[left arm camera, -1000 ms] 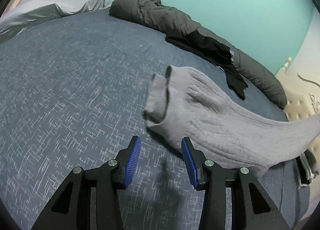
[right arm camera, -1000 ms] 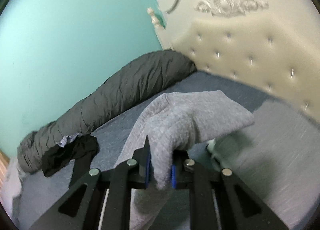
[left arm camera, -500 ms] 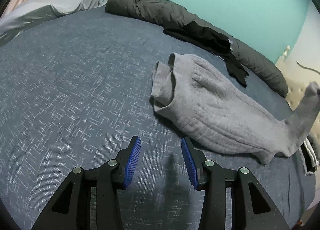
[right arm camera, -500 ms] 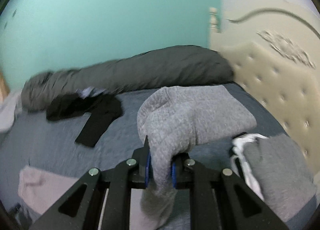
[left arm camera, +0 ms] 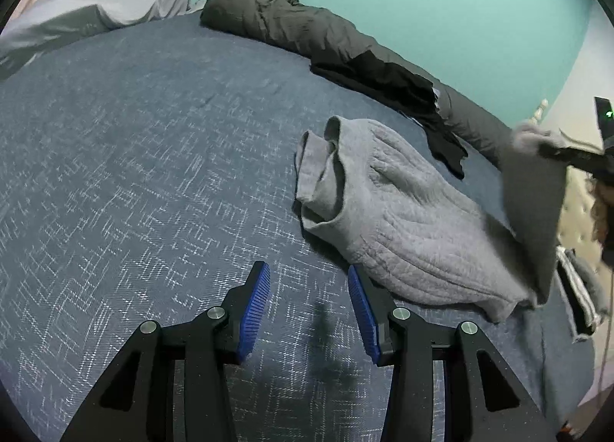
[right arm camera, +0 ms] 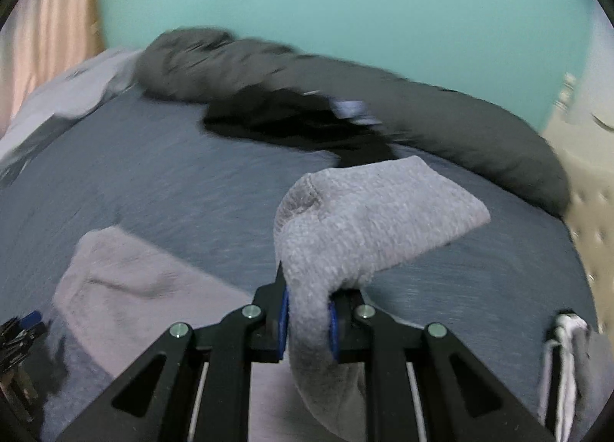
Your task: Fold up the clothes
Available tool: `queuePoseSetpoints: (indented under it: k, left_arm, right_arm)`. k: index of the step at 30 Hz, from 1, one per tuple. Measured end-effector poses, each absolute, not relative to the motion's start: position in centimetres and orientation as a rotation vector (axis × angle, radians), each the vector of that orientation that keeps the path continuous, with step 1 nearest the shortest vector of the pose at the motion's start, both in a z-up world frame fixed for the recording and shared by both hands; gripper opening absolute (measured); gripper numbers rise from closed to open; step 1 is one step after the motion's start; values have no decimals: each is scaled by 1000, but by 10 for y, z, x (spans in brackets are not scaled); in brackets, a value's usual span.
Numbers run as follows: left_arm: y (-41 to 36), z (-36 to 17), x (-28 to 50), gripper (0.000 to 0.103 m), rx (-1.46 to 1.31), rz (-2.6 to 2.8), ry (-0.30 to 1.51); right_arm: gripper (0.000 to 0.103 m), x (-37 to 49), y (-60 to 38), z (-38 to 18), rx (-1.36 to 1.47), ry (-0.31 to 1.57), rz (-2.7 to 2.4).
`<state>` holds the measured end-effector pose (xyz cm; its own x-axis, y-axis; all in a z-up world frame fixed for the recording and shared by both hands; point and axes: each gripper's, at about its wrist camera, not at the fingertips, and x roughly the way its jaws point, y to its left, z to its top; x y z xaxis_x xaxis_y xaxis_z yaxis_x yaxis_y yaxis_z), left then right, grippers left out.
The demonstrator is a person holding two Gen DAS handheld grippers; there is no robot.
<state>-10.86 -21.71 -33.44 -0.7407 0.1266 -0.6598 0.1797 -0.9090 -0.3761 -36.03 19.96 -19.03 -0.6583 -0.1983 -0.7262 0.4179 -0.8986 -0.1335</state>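
While clenched on the grey garment (right arm camera: 368,219), right tongs (right arm camera: 307,321); left tongs (left arm camera: 309,311) released over bare bed (left arm camera: 134,158); headboard-side edge only in right view.

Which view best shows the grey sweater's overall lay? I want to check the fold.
The left wrist view: the grey sweater lies spread on the bed, one end lifted at right. The right wrist view shows only the bunched end clamped in the right tool, plus a blurred patch.

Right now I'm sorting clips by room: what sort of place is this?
Most likely a bedroom: a wide bed under a blue patterned cover, a tufted cream headboard at one end, and a rolled dark duvet along the wall.
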Motion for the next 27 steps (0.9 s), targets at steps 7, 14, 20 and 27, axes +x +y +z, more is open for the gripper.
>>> queuePoseSetpoints:
  k: [7,14,20,27]
  left_arm:
    - [-229,-336,-105,46,1106,-2811,727]
    - [-233,-337,-102,46,1095,-2805,752]
    - [-235,-338,-99,46,1094,-2805,768]
    - [-228,-337,-105,46,1104,-2822,774]
  right_arm:
    - [20,-334,76,-249,1110,654,-2365]
    - [44,-311,21,-276,1114,694,-2252]
    - [48,-311,22,-250,1069,545,-2243]
    - [47,-325,73,-245,1118,344,-2301]
